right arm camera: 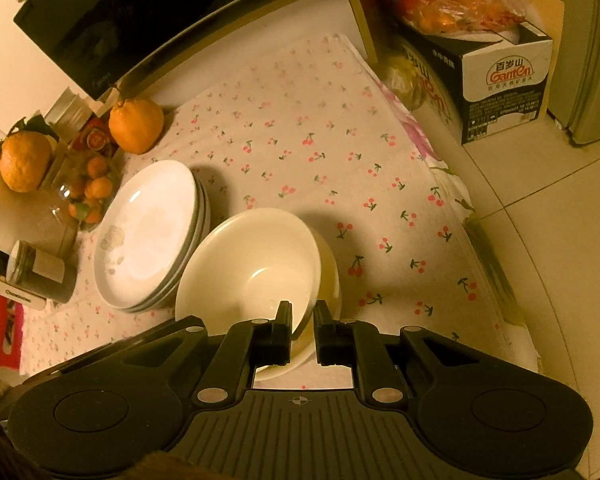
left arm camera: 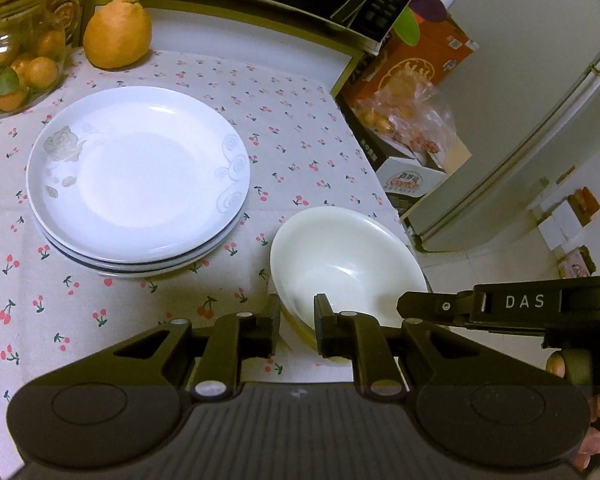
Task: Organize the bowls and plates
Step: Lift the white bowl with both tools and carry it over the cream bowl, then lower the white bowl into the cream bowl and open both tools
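Note:
A stack of white plates (left arm camera: 138, 176) sits on the cherry-print tablecloth (left arm camera: 292, 120); it also shows in the right wrist view (right arm camera: 148, 236). A cream bowl (left arm camera: 344, 264) stands to its right, nested on another bowl. My left gripper (left arm camera: 297, 322) is shut on the near rim of the bowl stack. My right gripper (right arm camera: 303, 326) is shut on the rim of the top bowl (right arm camera: 252, 268), which tilts over the lower bowl (right arm camera: 330, 276). The right gripper (left arm camera: 412, 306) enters the left wrist view from the right, at the bowl's rim.
A large orange fruit (left arm camera: 118, 32) and a glass jar of small oranges (left arm camera: 16, 64) stand behind the plates. A dark appliance (right arm camera: 148, 12) sits at the table's back. Cardboard boxes (right arm camera: 504, 80) and a fridge (left arm camera: 540, 120) stand past the table's right edge.

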The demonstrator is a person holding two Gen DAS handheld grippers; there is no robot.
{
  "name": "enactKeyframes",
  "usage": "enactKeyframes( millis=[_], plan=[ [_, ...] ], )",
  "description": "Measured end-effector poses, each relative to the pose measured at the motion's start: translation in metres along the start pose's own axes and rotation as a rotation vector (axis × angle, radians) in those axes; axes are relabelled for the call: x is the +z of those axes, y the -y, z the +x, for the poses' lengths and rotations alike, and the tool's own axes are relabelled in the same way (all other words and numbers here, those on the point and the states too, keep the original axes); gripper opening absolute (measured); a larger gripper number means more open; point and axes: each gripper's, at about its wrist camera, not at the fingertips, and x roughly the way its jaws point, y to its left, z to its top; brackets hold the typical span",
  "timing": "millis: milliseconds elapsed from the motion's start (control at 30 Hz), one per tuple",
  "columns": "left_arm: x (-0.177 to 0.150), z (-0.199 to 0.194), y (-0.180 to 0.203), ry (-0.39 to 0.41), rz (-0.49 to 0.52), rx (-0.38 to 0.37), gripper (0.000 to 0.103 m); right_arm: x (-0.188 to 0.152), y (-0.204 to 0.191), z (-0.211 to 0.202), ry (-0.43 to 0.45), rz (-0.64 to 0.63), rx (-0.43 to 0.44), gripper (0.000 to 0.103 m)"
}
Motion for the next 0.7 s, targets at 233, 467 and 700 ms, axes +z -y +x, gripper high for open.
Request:
enactKeyframes(
  millis=[233,467,700],
  plan=[
    [-0.002,0.001,0.005,-0.001,0.048,-0.012,0.024,0.001,-0.002,-0.001,0.006,-0.027,-0.01,0.016],
    [-0.008,0.0,0.009,0.015,0.132,-0.041,0.041,0.002,0.0,-0.001,-0.016,-0.008,0.016,0.029],
    [-0.014,-0.005,0.015,0.053,0.246,-0.056,0.074,0.003,-0.002,-0.009,0.009,-0.02,0.063,0.066]
  ],
)
